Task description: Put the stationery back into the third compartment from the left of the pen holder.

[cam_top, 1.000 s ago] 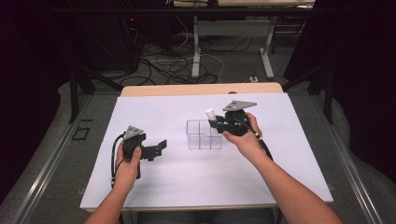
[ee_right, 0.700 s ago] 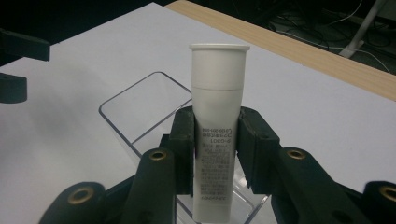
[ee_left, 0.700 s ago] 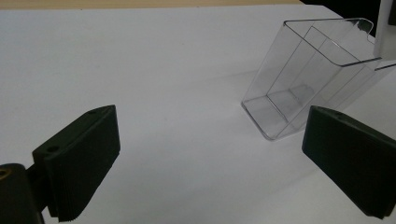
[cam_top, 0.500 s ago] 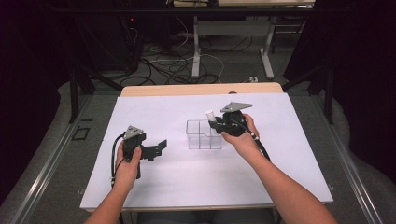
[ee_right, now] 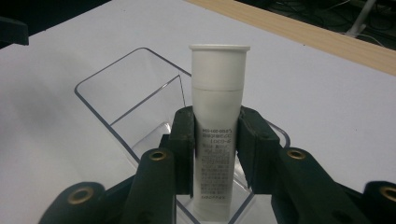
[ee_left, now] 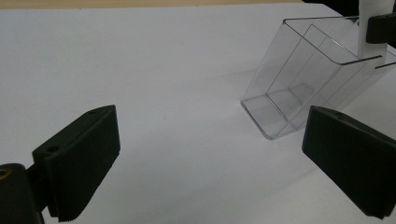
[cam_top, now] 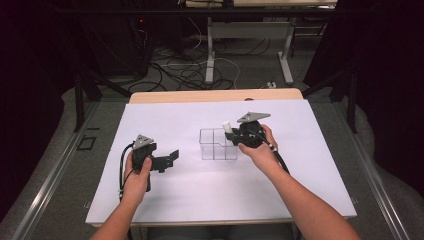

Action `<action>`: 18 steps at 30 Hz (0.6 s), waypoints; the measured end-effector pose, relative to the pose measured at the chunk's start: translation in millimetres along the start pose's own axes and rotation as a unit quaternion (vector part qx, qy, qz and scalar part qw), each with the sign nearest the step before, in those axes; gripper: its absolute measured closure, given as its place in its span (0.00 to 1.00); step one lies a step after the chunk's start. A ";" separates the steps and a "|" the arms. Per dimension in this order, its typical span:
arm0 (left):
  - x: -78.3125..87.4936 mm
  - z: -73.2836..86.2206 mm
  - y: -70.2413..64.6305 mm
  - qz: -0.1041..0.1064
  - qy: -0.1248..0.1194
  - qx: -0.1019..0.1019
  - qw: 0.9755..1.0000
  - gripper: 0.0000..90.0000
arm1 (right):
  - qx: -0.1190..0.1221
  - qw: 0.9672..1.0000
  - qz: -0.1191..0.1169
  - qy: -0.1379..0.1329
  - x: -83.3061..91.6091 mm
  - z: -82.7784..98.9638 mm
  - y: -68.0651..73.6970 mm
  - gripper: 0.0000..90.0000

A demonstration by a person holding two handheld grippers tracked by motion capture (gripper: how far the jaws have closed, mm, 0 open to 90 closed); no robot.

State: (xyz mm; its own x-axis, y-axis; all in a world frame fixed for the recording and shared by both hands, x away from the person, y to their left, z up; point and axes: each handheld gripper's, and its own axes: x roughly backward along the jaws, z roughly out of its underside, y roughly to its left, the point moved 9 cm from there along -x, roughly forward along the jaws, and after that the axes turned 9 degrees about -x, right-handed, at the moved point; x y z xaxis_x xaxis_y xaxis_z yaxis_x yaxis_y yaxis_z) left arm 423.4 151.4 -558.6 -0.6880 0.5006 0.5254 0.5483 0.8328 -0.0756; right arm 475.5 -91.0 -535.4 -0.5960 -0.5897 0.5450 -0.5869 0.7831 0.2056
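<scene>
Your right gripper (ee_right: 212,140) clamps a white tube (ee_right: 217,98) above the right-hand end of a clear plastic organizer (cam_top: 217,145), its black jaws pressed on either side of the tube's printed lower body while the capped, flanged end stands proud of the pads. In the high view the tube (cam_top: 227,125) pokes up just over the organizer's right compartment, with your right hand (cam_top: 257,145) directly beside that end of the bin. The organizer sits near the middle of the white table sheet (cam_top: 310,165), its thin walls and inner dividers upright.

Your left gripper (cam_top: 167,160) rests well to the left of the organizer, jaws spread wide with nothing between them; its own view looks across bare sheet toward the organizer (ee_left: 299,88), which lies ahead of the pads and untouched.

The tube looks light, rigid and smooth, so it will likely slip rather than crush if the hold loosens; the present grip on the straight lettered section, below the wider cap, seems the sound place to take it, since the flange gives a stop against sliding downward. The organizer appears light and hard too, probably prone to skidding or tipping on the sheet if the tube knocks a wall, so a straight descent into the compartment is the cautious line.
</scene>
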 end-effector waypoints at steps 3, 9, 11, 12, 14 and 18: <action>0.1 0.0 0.1 0.000 0.000 0.000 1.000 0.05 | 0.003 1.000 -0.002 -0.001 0.0 -0.1 -0.9 0.76; 0.3 -0.8 0.6 -0.002 -0.006 0.001 1.000 0.05 | 0.005 1.000 -0.014 -0.005 4.6 -0.9 1.9 0.67; 0.4 -0.5 1.0 -0.003 -0.005 0.001 1.000 0.05 | 0.008 1.000 -0.014 -0.009 8.9 -1.9 1.9 0.61; 0.4 -0.5 1.1 -0.003 -0.005 0.001 1.000 0.05 | 0.008 1.000 -0.013 -0.014 11.2 -2.9 1.9 0.58; 0.4 -1.1 0.9 -0.004 -0.007 0.003 1.000 0.05 | 0.011 1.000 -0.012 -0.021 17.2 -3.9 0.8 0.54; 0.6 -1.2 1.1 -0.004 -0.007 0.002 1.000 0.05 | 0.006 1.000 -0.008 -0.024 28.6 -1.7 -2.9 0.46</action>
State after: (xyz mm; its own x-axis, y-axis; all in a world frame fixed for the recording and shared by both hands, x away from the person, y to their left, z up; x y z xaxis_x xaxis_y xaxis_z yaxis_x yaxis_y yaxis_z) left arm 424.2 152.3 -557.4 -0.6990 0.4972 0.5140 0.5413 0.8376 -0.0742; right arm 461.1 -109.8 -519.1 -0.6124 -0.6113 0.5013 -0.6031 0.7712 0.2037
